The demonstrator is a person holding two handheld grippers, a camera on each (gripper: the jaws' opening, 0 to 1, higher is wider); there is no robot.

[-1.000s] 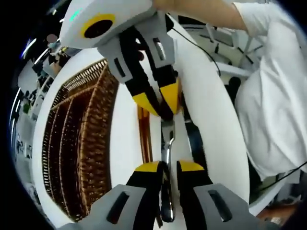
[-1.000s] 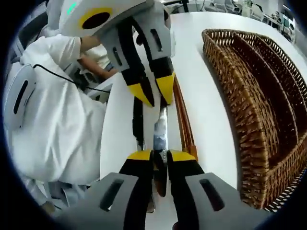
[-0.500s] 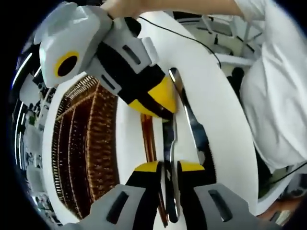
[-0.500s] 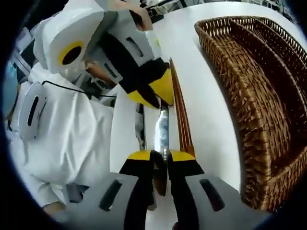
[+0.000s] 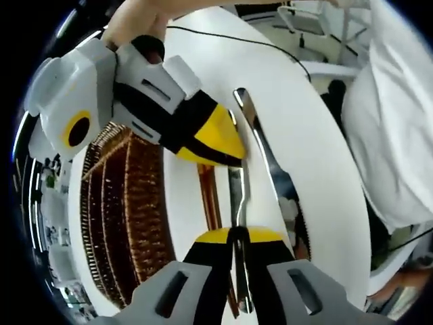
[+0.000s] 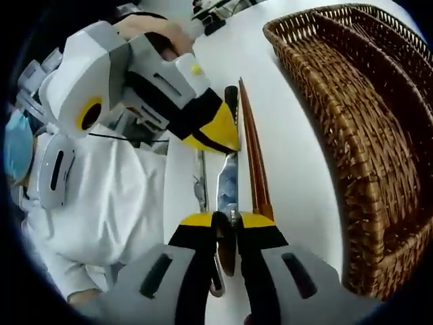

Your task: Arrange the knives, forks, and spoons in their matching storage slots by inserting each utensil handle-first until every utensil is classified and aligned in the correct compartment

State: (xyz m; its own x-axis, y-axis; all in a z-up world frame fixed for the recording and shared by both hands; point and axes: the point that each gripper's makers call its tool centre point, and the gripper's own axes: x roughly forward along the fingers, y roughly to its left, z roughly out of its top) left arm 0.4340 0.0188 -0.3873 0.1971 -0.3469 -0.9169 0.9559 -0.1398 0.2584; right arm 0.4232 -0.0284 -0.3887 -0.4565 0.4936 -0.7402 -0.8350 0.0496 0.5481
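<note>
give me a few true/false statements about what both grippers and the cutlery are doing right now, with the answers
1. The left gripper is shut on a metal utensil. True.
2. The right gripper is open and holds nothing. False: it is shut on the same metal utensil, at its other end.
3. The wicker basket has several utensils slotted in. False: the compartments in view look bare.
4. A pair of brown chopsticks lies on the white table beside the held utensil. True.
5. Another metal utensil lies on the table on the side away from the basket. True.
</note>
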